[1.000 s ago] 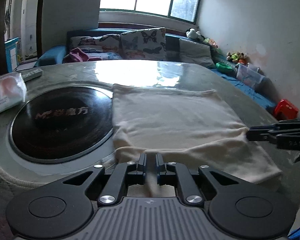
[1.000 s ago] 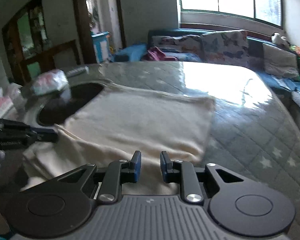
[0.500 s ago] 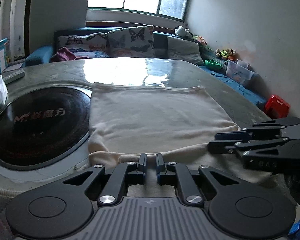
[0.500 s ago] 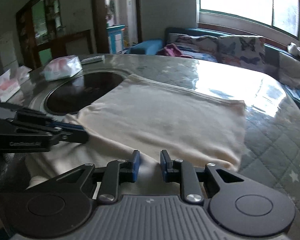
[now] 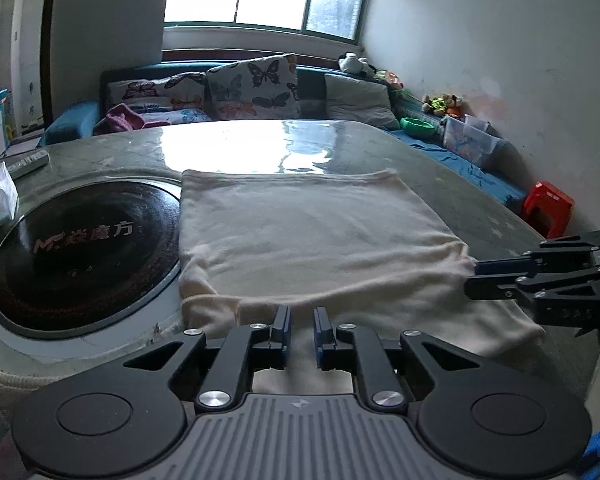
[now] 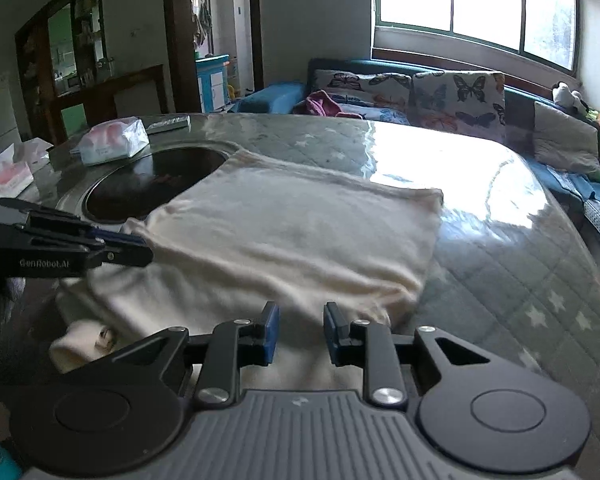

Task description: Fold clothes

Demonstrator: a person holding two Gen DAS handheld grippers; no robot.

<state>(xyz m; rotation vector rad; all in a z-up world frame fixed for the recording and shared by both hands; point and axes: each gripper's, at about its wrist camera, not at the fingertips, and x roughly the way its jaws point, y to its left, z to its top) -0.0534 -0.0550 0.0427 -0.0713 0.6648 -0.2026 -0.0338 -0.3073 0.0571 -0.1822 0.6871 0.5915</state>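
Two hand-held grippers sit over one cream garment [image 5: 312,240] that lies folded on the glossy worktop [image 5: 452,184], filling the middle of both frames. In the left wrist view, the left hand-held gripper [image 5: 301,328] is at the lower centre, its blue-padded fingers [image 5: 281,322] apart by a narrow gap with nothing between them, hovering at the garment's near edge. The right hand-held gripper [image 5: 470,278] enters from the right edge of that frame, its tips touching the garment's right corner where the upper layer meets the lower one.

In the right wrist view, the right hand-held gripper [image 6: 298,330] is at the lower centre with its jaws parted more widely, cloth showing below and between them but not pinched. The left hand-held gripper [image 6: 146,248] reaches in from the left edge, its tips against the garment's left corner. The garment's upper layer [image 6: 300,232] lies flat; a thicker rolled edge [image 6: 84,340] shows at lower left.

A dark round cooktop [image 5: 80,248] is set into the worktop at the left of the left wrist frame, the garment's left edge lying just along its rim. A tissue pack [image 6: 114,142] rests beyond it in the upper left of the right wrist view.
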